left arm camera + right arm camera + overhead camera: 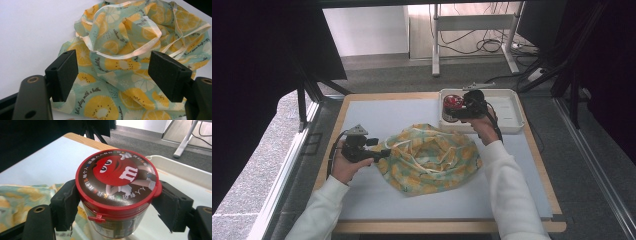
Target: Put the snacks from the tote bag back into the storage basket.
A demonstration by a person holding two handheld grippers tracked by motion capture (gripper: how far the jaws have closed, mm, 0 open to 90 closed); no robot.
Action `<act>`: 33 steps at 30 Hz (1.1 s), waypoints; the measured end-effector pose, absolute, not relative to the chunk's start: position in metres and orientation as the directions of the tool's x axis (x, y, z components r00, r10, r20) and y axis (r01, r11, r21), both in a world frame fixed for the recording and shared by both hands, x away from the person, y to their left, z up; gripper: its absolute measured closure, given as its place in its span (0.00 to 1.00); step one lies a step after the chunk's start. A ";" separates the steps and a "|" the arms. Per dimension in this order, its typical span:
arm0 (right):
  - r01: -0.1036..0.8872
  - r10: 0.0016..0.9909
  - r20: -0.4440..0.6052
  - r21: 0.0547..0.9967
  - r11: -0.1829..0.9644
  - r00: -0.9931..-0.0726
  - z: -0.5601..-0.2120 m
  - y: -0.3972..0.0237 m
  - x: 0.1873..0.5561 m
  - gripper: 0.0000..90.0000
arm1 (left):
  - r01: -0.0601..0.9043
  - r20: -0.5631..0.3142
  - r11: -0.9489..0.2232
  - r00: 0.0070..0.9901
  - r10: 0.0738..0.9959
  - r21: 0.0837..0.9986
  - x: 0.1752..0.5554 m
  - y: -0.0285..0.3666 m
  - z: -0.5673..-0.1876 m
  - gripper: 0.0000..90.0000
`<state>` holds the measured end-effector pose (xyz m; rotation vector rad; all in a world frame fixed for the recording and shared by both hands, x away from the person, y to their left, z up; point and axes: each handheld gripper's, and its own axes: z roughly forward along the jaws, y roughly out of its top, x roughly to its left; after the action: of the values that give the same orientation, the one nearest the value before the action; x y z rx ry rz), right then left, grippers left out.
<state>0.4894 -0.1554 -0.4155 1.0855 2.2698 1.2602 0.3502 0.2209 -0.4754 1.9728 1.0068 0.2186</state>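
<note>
One cloth bag [430,159], one red-lidded candy jar [117,192], one white tray [512,116].

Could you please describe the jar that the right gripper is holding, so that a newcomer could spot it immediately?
Look to the white tray at the table's far right corner. At its left end the right gripper clamps a small round candy jar. Its red lid with a red cartoon face and a white "m" sets it apart from the yellow-and-green fruit-print cloth bag nearby.
</note>
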 end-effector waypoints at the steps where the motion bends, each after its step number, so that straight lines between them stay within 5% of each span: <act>1: 0.461 0.752 0.071 0.826 0.324 -0.656 -0.416 -0.155 0.493 0.28 | 0.568 -0.221 -0.278 0.655 0.723 0.774 0.350 0.221 -0.476 0.27; 33: 0.540 0.804 0.042 0.762 0.357 -0.593 -0.476 -0.152 0.538 0.28 | 0.583 -0.220 -0.288 0.647 0.730 0.760 0.353 0.221 -0.481 0.27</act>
<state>0.5382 -0.1523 -0.4762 1.1836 2.2858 1.0890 0.3530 0.2213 -0.4809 1.9894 1.0250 0.2118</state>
